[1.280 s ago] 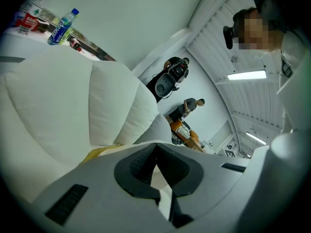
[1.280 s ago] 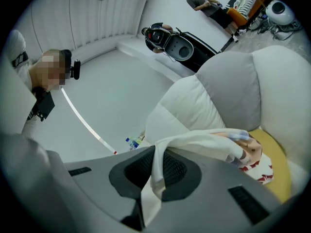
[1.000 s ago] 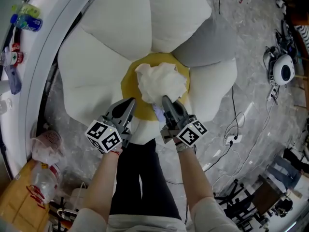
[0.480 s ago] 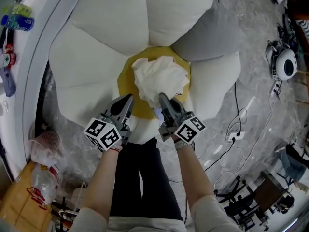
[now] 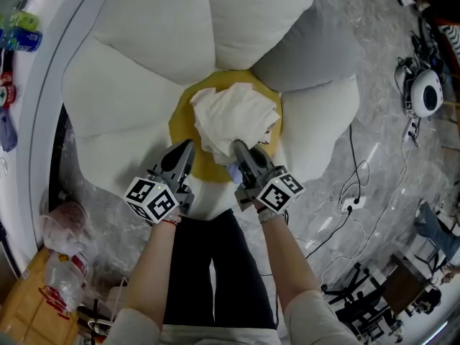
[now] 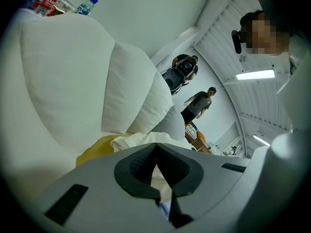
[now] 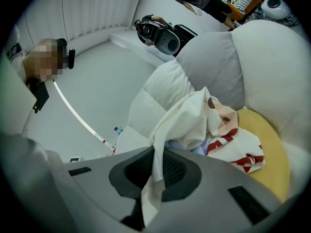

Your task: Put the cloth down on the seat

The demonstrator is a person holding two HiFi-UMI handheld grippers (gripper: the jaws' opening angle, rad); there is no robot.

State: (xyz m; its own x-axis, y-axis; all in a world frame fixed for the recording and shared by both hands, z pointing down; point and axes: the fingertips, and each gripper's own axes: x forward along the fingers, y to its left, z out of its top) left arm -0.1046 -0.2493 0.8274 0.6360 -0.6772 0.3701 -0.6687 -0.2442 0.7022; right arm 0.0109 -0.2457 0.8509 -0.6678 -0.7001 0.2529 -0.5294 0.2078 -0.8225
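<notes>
**Desk:** What do the jaws show?

**Me:** Nearest me, both are clenched. The right gripper (image 5: pixel 240 148) pinches a fold of the cloth (image 5: pixel 233 117), which runs straight down between its pads. The left gripper (image 5: pixel 187 146) is closed too, and its own view shows a sliver of white fabric caught in the gap, so I take it to hold the other edge.

**Desk:** What has changed in the last second?

**Me:** Both hands have come lower and the cloth has sunk with them. A second ago it hung as a tight bunch. Now it spreads wider, and I judge its bulk rests on the yellow centre (image 5: pixel 181 121) of the seat (image 5: pixel 129 92), with only the pinched edges lifted towards me.

**Desk:** So it's down?

**Me:** Almost. The weight looks to be on the seat, but I haven't let go, so the step isn't finished. What's left, I'd say, is to open both jaws and back out without dragging a fold along.

**Desk:** Anything beyond?

**Me:** White petals (image 5: pixel 154 27) ring the centre, with a grey one (image 5: pixel 309 45) at the far right. None of them touches the cloth.
</notes>
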